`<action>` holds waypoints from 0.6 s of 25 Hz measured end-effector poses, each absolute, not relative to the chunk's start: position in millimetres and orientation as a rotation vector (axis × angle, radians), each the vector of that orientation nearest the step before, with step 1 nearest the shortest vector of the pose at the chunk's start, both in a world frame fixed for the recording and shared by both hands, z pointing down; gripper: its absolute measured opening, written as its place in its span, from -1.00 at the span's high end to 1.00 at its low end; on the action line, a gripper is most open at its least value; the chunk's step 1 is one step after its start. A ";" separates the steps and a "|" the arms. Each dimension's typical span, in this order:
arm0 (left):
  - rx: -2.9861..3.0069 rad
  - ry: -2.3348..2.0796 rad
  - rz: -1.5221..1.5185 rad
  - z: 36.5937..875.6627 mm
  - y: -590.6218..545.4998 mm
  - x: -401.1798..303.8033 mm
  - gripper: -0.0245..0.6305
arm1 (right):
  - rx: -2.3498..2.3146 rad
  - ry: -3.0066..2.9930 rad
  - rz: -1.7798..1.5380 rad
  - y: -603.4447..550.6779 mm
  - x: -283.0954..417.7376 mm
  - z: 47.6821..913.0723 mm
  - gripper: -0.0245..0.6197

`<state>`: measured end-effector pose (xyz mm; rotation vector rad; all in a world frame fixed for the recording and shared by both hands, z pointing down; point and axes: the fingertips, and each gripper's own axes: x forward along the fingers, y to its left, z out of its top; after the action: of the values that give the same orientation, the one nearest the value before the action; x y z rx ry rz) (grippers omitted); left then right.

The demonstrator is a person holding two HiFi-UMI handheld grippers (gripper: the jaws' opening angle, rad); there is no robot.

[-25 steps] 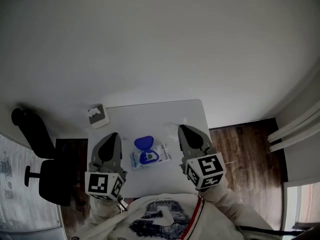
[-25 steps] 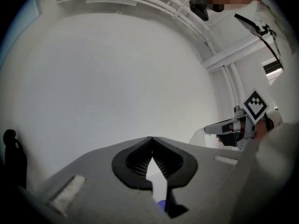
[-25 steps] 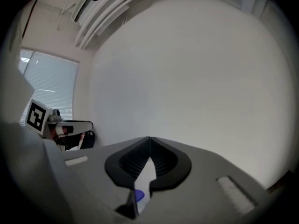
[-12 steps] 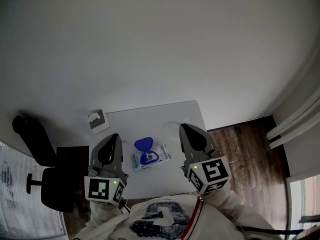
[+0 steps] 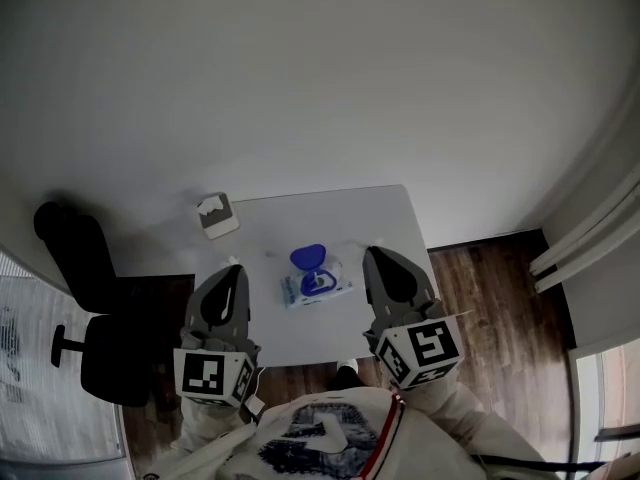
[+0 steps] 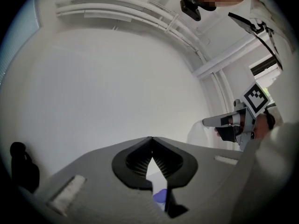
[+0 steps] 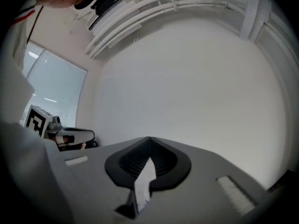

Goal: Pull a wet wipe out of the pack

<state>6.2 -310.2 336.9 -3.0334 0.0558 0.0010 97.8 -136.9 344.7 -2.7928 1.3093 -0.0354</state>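
While both of my tongs hang level at the near edge of the table, neither has anything in it. My left gripper (image 6: 150, 142) is clenched tip to tip, with only a sliver of tabletop showing through the gap behind the ribbed pads. My right gripper (image 7: 149, 141) is clamped together the same way, empty.

Between them, but well apart from both, the soft pale plastic wet-wipe pack (image 5: 318, 288) lies flat near the middle of the white rectangular table (image 5: 300, 220). Its blue oval flip lid (image 5: 309, 257) is swung up and back toward the far side, so I judge the opening step done. The pull itself is not begun: no wipe is in either grip and none lies loose on the table. The opening has a blue rim, and whether a wipe tip pokes out of it is too small to tell.

A small grey-and-white box (image 5: 218, 215) sits at the far left corner, and a black office chair (image 5: 88, 308) stands off to the left.
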 end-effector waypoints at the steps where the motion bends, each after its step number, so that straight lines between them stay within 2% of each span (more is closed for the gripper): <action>1: -3.037 0.063 -0.004 338.6 -312.1 -6.0 0.91 | -2.795 1.311 -0.028 -139.2 84.5 344.6 0.90; 15: -3.074 0.049 -0.034 365.0 -302.7 -153.8 0.91 | -2.802 1.290 -0.080 -131.2 -64.0 361.6 0.90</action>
<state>-153.8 -302.7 365.0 -3.0741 0.0494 -0.0341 -64.0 -131.2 361.6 -2.8022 1.2898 -0.0804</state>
